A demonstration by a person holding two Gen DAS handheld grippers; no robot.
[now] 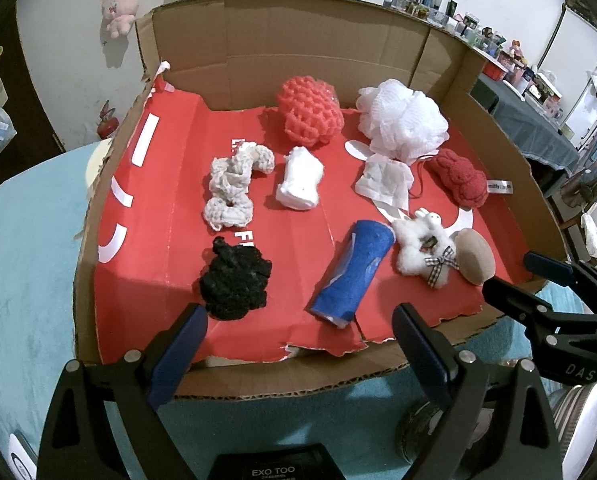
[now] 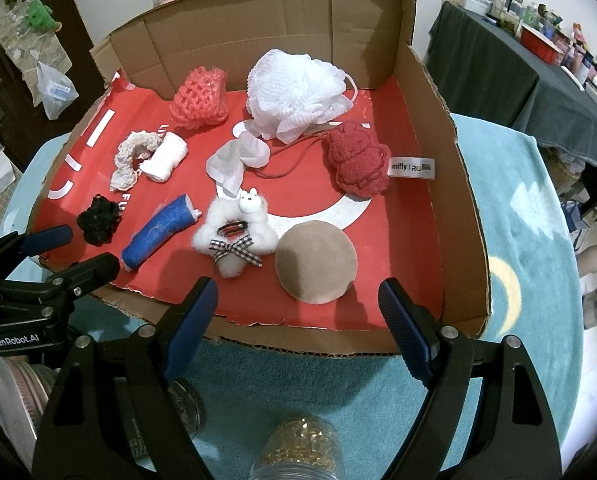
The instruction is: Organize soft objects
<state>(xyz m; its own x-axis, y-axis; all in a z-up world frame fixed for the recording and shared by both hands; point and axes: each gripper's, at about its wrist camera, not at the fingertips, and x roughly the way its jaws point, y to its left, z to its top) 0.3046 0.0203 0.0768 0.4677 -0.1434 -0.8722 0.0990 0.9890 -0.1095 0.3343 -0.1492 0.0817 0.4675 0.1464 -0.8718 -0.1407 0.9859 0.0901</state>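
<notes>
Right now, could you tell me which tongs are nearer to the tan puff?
Right. The right tongs sit open just in front of the tan puff, close to its near edge. The left tongs, also open, are farther left, before the blue roll.

"EXO TOO" is printed on the left gripper [image 1: 298, 320] body. "DAS" is seen on the right gripper [image 1: 510, 276]. "GenRobot.AI" is read on the left gripper in the right wrist view. "miffy" is written on the white tag [image 2: 411, 168] of the red plush [image 2: 356, 162] (the rest is unclear).
</notes>
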